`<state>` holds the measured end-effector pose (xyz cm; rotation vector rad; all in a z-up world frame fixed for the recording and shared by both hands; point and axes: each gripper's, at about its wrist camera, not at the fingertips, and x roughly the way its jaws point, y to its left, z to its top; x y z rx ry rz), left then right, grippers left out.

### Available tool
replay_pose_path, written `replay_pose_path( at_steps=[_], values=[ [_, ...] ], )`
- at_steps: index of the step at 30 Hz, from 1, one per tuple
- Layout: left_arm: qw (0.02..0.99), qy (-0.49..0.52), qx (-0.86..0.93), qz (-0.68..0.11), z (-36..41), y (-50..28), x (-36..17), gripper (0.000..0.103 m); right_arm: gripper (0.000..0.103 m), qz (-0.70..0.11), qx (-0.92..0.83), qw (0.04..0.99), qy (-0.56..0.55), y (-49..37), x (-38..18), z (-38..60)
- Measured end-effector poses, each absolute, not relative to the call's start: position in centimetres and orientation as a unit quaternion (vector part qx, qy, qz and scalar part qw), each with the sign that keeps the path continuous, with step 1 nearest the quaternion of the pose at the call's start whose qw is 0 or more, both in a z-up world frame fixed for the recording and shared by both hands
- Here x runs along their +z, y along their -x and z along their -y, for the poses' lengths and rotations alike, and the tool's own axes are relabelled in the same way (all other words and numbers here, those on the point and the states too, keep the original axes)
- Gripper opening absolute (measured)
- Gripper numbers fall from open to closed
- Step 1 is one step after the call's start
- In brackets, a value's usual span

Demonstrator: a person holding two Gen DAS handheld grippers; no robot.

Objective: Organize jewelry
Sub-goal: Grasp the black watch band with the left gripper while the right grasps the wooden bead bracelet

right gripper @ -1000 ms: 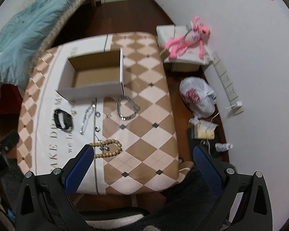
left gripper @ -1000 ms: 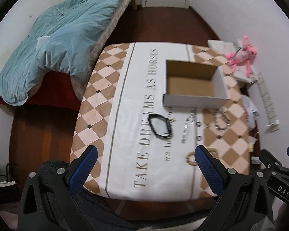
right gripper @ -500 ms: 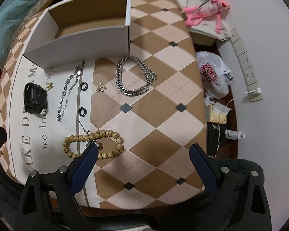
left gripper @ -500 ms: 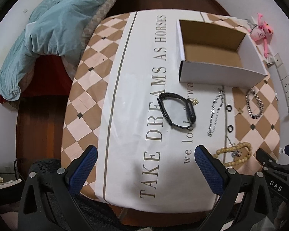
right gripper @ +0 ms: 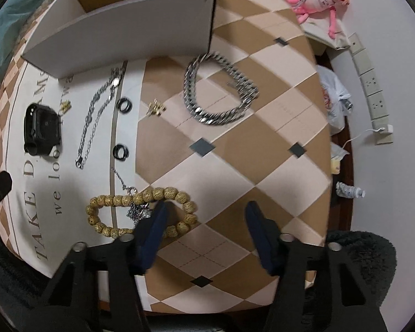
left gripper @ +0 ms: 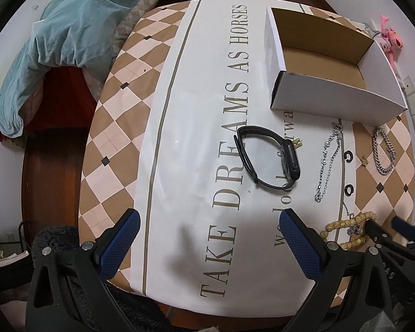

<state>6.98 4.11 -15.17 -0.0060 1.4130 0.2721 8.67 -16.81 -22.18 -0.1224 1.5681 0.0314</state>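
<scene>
From the left wrist view, my left gripper point(left gripper: 207, 238) stands wide above the tabletop point(left gripper: 179, 110), holding nothing, I think ready for the black smartwatch point(left gripper: 265, 157). The cardboard box point(left gripper: 332, 63) is empty.

From the right wrist view, my right gripper point(right gripper: 206, 224) is closing; the wooden bead bracelet point(right gripper: 141, 211) lies around its left finger point(right gripper: 152, 229), not yet pinched.
</scene>
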Motion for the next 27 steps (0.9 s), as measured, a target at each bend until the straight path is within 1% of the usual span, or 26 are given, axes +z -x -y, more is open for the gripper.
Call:
replay_pose_path(
  at_steps=[1, 2, 3, 4, 5, 6, 14, 19, 20, 22, 24, 25, 26, 27],
  values=[
    [0.751, 0.002, 0.125, -0.648, -4.1, -7.0, -15.3, 0.103, 0.048, -0.699, 0.019, 0.713, 0.048, -8.6, -22.1, 16.8],
    [0.751, 0.003, 0.125, -0.649, -4.1, -7.0, -15.4, 0.103, 0.045, -0.697, 0.025, 0.715, 0.043, -8.5, -22.1, 16.8],
    [0.75, 0.004, 0.126, -0.649, -4.2, -7.1, -15.5, 0.103, 0.04, -0.694, 0.026, 0.718, 0.043, -8.5, -22.0, 16.7],
    [0.75, 0.006, 0.126, -0.65, -4.2, -7.1, -15.6, 0.103, 0.03, -0.69, 0.03, 0.722, 0.045, -8.4, -22.0, 16.4],
    [0.749, 0.007, 0.127, -0.65, -4.3, -7.2, -15.7, 0.103, 0.021, -0.685, 0.031, 0.726, 0.048, -8.4, -22.0, 16.1],
    [0.748, 0.009, 0.128, -0.651, -4.4, -7.3, -15.8, 0.103, 0.009, -0.682, 0.032, 0.729, 0.049, -8.4, -22.1, 16.0],
    [0.748, 0.058, 0.12, -0.65, -6.0, -8.8, -15.9, 0.102, 0.009, -0.66, 0.018, 0.751, -0.017, -10.3, -20.5, 17.8],
    [0.734, 0.111, 0.097, -0.663, -6.5, -10.3, -17.5, 0.102, 0.009, -0.656, 0.014, 0.754, -0.024, -11.3, -20.3, 18.6],
    [0.733, 0.117, 0.093, -0.663, -6.4, -10.5, -17.8, 0.1, 0.009, -0.656, 0.013, 0.754, -0.024, -11.4, -20.4, 18.6],
    [0.733, 0.12, 0.086, -0.664, -6.3, -10.9, -18.4, 0.09, 0.009, -0.657, 0.014, 0.753, -0.023, -11.4, -20.5, 18.7],
    [0.731, 0.12, 0.081, -0.667, -6.2, -11.3, -19.0, 0.069, 0.009, -0.658, 0.015, 0.753, -0.021, -11.3, -20.6, 18.6],
    [0.73, 0.121, 0.079, -0.668, -6.2, -11.4, -19.2, 0.065, 0.009, -0.66, 0.016, 0.751, -0.021, -11.2, -20.8, 18.5],
    [0.729, 0.121, 0.077, -0.669, -6.1, -11.5, -19.5, 0.055, 0.009, -0.663, 0.016, 0.748, -0.02, -11.2, -21.0, 18.4],
    [0.731, 0.119, 0.075, -0.668, -6.0, -11.6, -19.7, 0.04, 0.009, -0.664, 0.018, 0.747, -0.02, -11.0, -21.1, 18.4]
  ],
)
